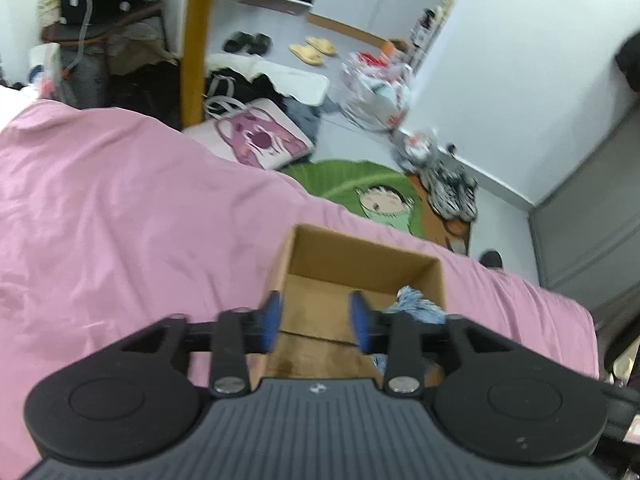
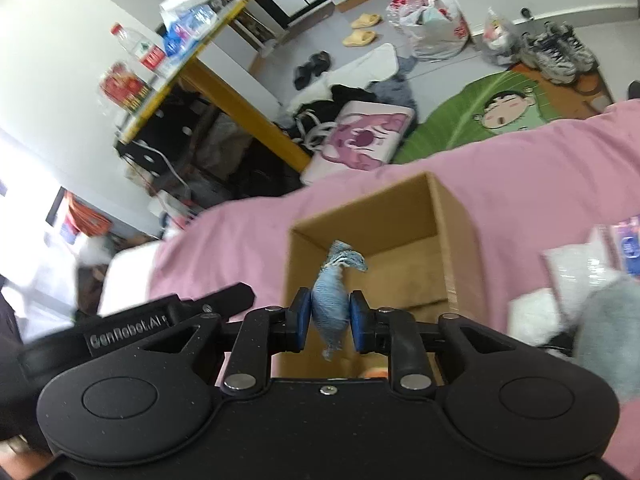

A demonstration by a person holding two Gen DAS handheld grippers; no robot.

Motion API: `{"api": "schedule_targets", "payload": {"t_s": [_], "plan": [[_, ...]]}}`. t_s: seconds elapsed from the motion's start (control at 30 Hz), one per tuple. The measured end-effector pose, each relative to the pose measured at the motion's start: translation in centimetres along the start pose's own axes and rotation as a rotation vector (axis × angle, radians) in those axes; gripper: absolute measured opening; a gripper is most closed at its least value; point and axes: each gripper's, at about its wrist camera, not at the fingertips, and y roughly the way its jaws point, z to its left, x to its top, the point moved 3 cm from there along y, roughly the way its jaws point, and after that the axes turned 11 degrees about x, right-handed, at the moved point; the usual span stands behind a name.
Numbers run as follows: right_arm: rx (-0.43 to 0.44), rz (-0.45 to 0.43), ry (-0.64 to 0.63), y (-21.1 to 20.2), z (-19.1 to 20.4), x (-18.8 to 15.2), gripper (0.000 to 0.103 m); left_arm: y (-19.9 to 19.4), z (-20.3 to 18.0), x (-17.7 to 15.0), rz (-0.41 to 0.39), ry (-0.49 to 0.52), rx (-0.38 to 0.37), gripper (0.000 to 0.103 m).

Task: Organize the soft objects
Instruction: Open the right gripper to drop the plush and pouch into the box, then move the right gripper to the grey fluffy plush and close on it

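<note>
From the left wrist view, the left claw (image 1: 316,322) is hanging wide apart and carrying nothing, its blue pads (image 1: 271,322) straddling the near left wall of the cardboard box (image 1: 362,258), one pad outside the wall and one inside. The box is sitting on the pink bed cover (image 1: 120,208), directly ahead of and below this claw. A blue-and-white striped cloth (image 1: 416,300) is showing just to the right of the claw, over the box's right side. Closing on that wall to steady the box would probably help, since the soft bedding is giving it little support.

From the right wrist view, the right claw (image 2: 330,316) is pinching the striped cloth (image 2: 332,300) at its middle, one end sticking up ahead of the pads and the other dangling below. The box (image 2: 436,216) is lying open just ahead of and beneath it. Doing this well likely means carrying the cloth forward until it is hanging fully over the opening, lowering it past the rim, then letting go, so the trailing end is not draping over the near wall. A grey soft item (image 2: 608,328) and white packets (image 2: 576,264) are waiting to this claw's right on the bed.
</note>
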Motion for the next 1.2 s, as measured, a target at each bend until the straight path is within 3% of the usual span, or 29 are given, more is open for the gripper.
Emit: {"api": "schedule_targets", "payload": {"t_s": [0.1,0.13,0.27,0.37,0.53,0.67,1.2], "plan": [[0.032,-0.012,0.031,-0.4,-0.1,0.2,0.062,-0.7,0.9,0.4,-0.025,-0.041,0.037,0.077],[0.028,-0.011,0.031,-0.6,-0.2,0.2,0.064,-1.0,1.0,0.5,-0.031,-0.046,0.039,0.083],[0.000,-0.025,0.024,-2.1,-0.3,-0.1,0.070,-1.9,1.1,0.4,-0.070,-0.032,0.073,0.084],[-0.032,-0.037,0.002,-3.1,-0.3,-0.4,0.076,-2.7,0.9,0.0,-0.099,-0.041,0.062,0.084],[-0.062,-0.058,-0.031,-5.0,-0.7,-0.9,0.078,-4.0,0.5,-1.3,-0.145,-0.059,0.039,0.084],[-0.088,-0.096,-0.045,-6.8,-1.2,-1.4,0.087,-4.7,0.0,-2.1,-0.157,-0.064,0.033,0.084],[-0.084,-0.138,-0.054,-13.1,-4.1,-2.8,0.089,-8.1,-4.3,-6.1,-0.197,0.002,0.043,0.084]]}}
